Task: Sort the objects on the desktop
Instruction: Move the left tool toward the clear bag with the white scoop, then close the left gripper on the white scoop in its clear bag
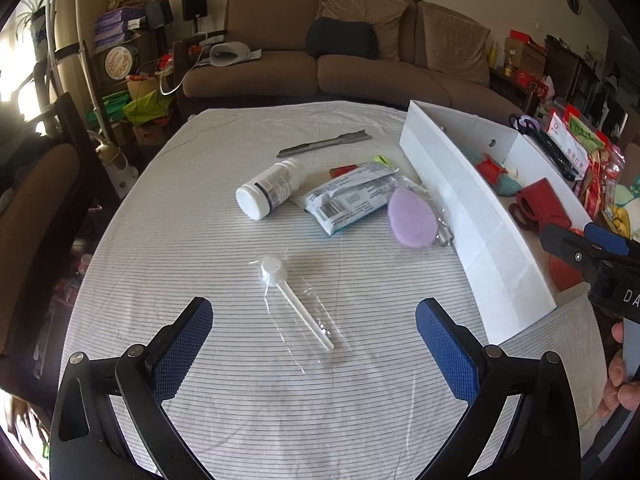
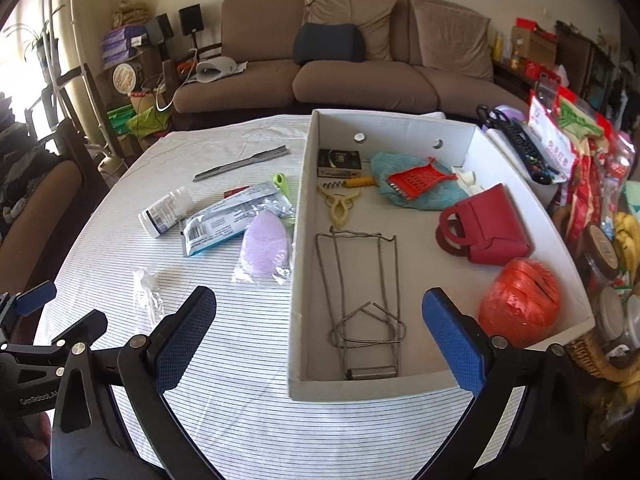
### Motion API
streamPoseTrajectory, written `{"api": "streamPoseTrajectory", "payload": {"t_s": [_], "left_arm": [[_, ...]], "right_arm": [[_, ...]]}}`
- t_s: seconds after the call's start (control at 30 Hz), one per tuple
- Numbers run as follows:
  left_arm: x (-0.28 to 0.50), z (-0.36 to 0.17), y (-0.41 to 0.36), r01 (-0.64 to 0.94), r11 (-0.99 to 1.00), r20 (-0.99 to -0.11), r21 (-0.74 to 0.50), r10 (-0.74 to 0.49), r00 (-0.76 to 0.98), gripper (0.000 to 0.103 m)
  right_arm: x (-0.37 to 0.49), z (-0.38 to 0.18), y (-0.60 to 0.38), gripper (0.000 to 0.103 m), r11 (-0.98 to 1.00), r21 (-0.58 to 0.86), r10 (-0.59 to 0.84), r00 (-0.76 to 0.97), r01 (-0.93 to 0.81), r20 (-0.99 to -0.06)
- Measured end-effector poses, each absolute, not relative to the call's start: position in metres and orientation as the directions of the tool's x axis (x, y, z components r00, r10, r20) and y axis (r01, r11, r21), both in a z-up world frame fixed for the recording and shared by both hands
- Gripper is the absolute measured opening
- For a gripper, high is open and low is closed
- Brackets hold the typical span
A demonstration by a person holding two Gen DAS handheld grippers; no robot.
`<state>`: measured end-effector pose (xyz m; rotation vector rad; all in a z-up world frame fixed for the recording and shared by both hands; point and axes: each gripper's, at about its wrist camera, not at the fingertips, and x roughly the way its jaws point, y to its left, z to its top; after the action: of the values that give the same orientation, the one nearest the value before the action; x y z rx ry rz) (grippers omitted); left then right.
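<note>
Left gripper (image 2: pixel 28 308) body: "GenRobot…", cut off at frame edge
Right gripper (image 1: pixel 600 246) body: "DA…", cut off at frame edge
Pouch (image 1: pixel 350 200): barcode, print too small
Bottle (image 1: pixel 272 188) label: unreadable

A red item (image 1: pixel 343 169) on the striped tablecloth lies largely hidden beneath a blue-and-white packet (image 1: pixel 352 196), whose print is too small to read. The white box (image 1: pixel 472 216) wall screens most of its contents in the left wrist view, where a red purse (image 1: pixel 540 204) shows only in part. The right gripper (image 1: pixel 592 256) is cut off by that frame's edge. A green clip (image 2: pixel 282 182) peeks from behind the packet.
</note>
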<state>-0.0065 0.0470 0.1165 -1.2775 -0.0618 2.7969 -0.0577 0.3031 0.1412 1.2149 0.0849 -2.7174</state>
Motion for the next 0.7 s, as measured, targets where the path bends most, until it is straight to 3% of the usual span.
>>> {"api": "streamPoseTrajectory", "payload": {"t_s": [0.33, 0.5, 0.63, 0.7], "left_arm": [[-0.024, 0.072, 0.002, -0.028, -0.984, -0.776, -0.178, 0.158, -0.61, 0.103], [-0.044, 0.072, -0.04, 0.032, -0.974, -0.765, -0.225, 0.157, -0.625, 0.102], [-0.064, 0.075, -0.044, 0.0, -0.964, -0.755, -0.265, 0.208, -0.621, 0.1], [-0.074, 0.071, -0.033, -0.031, -0.964, -0.763, -0.265, 0.229, -0.605, 0.099]], "right_arm": [[-0.062, 0.134, 0.245, 0.102, -0.93, 0.168, -0.343, -0.608, 0.327, -0.716], [-0.055, 0.117, 0.214, 0.097, -0.9, 0.143, -0.381, -0.581, 0.413, -0.719], [-0.043, 0.092, 0.193, 0.087, -0.872, 0.105, -0.395, -0.562, 0.478, -0.727], [-0.039, 0.076, 0.182, 0.076, -0.855, 0.105, -0.409, -0.535, 0.508, -0.739]]}}
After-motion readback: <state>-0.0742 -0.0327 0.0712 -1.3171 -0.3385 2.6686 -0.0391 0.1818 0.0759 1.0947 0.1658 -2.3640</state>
